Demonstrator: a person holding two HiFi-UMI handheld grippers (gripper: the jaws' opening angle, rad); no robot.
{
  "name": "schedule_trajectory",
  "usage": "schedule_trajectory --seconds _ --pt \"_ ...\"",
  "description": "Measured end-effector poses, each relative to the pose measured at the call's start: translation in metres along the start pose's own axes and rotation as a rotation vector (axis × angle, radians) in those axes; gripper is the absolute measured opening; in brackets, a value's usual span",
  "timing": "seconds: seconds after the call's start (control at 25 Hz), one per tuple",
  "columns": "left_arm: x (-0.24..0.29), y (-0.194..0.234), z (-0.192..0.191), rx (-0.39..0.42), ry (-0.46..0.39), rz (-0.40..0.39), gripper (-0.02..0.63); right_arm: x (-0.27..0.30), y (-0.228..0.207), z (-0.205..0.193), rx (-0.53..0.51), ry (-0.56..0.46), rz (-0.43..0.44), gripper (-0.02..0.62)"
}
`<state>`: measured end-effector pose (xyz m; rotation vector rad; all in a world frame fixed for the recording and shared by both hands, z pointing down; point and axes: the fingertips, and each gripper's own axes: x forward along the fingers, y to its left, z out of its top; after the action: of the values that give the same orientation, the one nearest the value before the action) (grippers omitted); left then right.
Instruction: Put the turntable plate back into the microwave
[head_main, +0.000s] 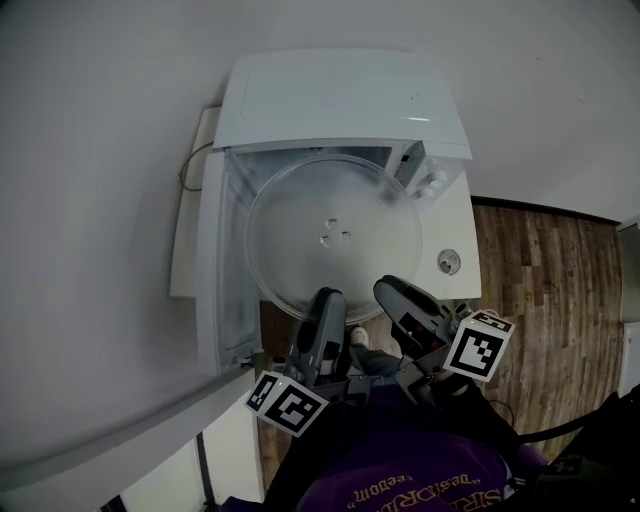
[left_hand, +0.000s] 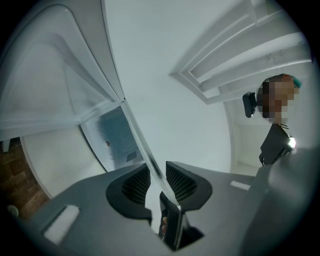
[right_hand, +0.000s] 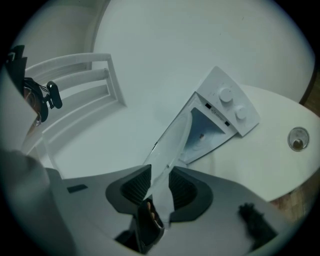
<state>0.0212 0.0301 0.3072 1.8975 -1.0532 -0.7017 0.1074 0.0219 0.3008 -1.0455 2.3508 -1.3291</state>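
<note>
- We hold the turntable plate (head_main: 335, 235) in front of the microwave (head_main: 330, 100), at its open mouth.
- Our left gripper (head_main: 324, 297) has its fingers clamped on the plate's rim, on the side away from the microwave.
- Our right gripper (head_main: 390, 288) is pinched on that same rim, just beside the left one.
- The microwave's door (head_main: 212, 270) stands swung open.

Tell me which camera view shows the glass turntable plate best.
The head view: nearly the whole round turntable plate shows from above, at the open microwave. The left gripper view and the right gripper view each show only its rim edge-on, a thin strip clamped between the jaws.
</note>
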Motion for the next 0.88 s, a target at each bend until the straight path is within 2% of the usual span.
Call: schedule_trajectory --seconds 0.88 --pt "0.016 0.044 -0.012 -0.084 0.061 0.054 0.107 0.02 -0.04 -0.01 0.04 0.038 -0.067 0.118"
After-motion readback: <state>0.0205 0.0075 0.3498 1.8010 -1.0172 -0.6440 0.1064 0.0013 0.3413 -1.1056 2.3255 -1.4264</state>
